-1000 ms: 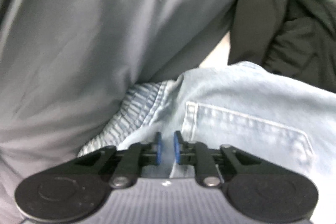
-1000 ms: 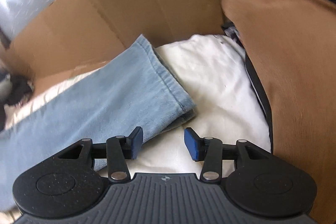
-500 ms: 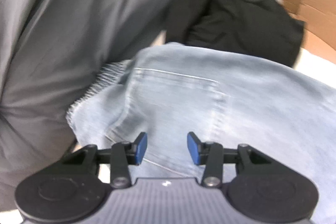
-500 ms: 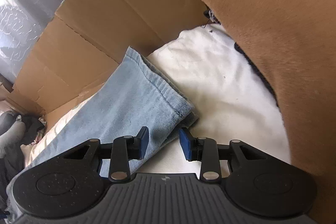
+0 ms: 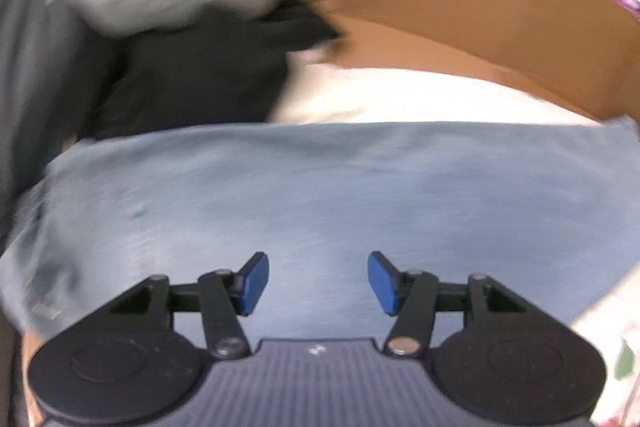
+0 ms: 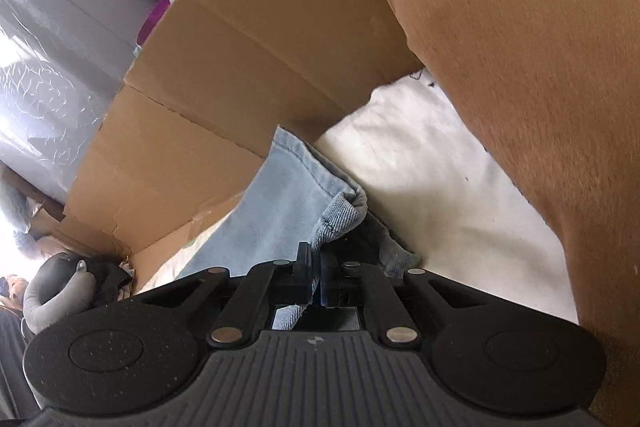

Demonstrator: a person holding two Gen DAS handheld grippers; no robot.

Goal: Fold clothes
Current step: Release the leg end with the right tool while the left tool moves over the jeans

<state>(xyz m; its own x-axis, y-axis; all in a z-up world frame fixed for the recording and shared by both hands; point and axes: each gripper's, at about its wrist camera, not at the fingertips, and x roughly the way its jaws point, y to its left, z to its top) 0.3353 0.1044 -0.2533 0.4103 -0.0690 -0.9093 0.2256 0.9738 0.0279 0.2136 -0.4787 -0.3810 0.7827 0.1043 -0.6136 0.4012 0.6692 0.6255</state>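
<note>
Denim jeans (image 6: 280, 211) lie beside cardboard box (image 6: 248, 67).

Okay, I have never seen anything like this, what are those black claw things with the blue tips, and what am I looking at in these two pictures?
They are hand-held grippers: a person carries one in each hand, each with a wide-angle camera looking along its two fingers. One picture comes from the left gripper, whose jaws have just been opening and stand apart above light blue jeans, holding nothing. The other comes from the right gripper, which has just closed and pinches the hem of a jeans leg. The jeans lie on a white cloth, with cardboard behind and a brown blanket beside.
</note>
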